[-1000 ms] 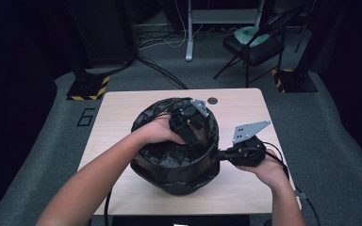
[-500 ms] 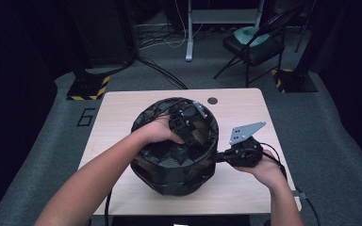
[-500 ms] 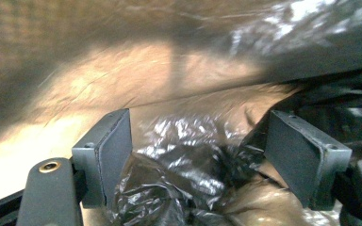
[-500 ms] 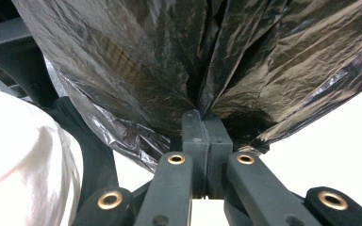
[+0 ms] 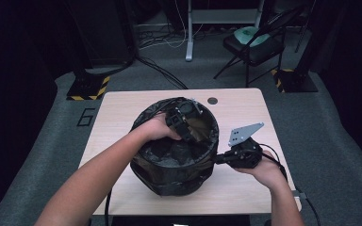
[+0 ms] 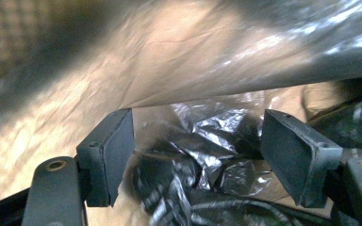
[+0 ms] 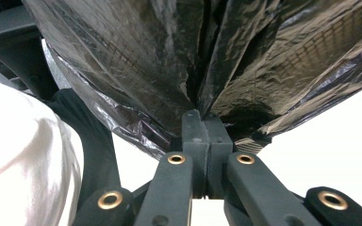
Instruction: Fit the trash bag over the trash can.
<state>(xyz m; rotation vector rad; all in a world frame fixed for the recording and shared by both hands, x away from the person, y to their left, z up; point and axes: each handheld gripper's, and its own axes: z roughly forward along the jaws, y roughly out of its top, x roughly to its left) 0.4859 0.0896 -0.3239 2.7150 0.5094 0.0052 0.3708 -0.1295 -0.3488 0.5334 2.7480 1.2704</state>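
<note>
A round bin lined with a black plastic bag (image 5: pixel 169 174) stands in the middle of the wooden table (image 5: pixel 122 108). My left gripper (image 5: pixel 184 123) reaches down inside the bin's mouth. Its jaws stand wide open (image 6: pixel 198 155) over crumpled black bag film (image 6: pixel 207 141), with nothing between them. My right gripper (image 5: pixel 218 160) is at the bin's right side, shut on a fold of the bag (image 7: pixel 146 61) where the pleats gather at the fingertips (image 7: pixel 206 123). The grey three-cornered plate (image 5: pixel 245 132) sits on top of it.
A round hole (image 5: pixel 212 100) lies in the tabletop behind the bin. On the floor beyond stand a folding chair (image 5: pixel 254 44) and yellow-black striped bases (image 5: pixel 87 88). A cable (image 5: pixel 107 207) hangs off the table's front edge.
Hardly anything has moved. My right gripper has shifted very slightly while keeping its hold on the bag; my left gripper stays inside the bin.
</note>
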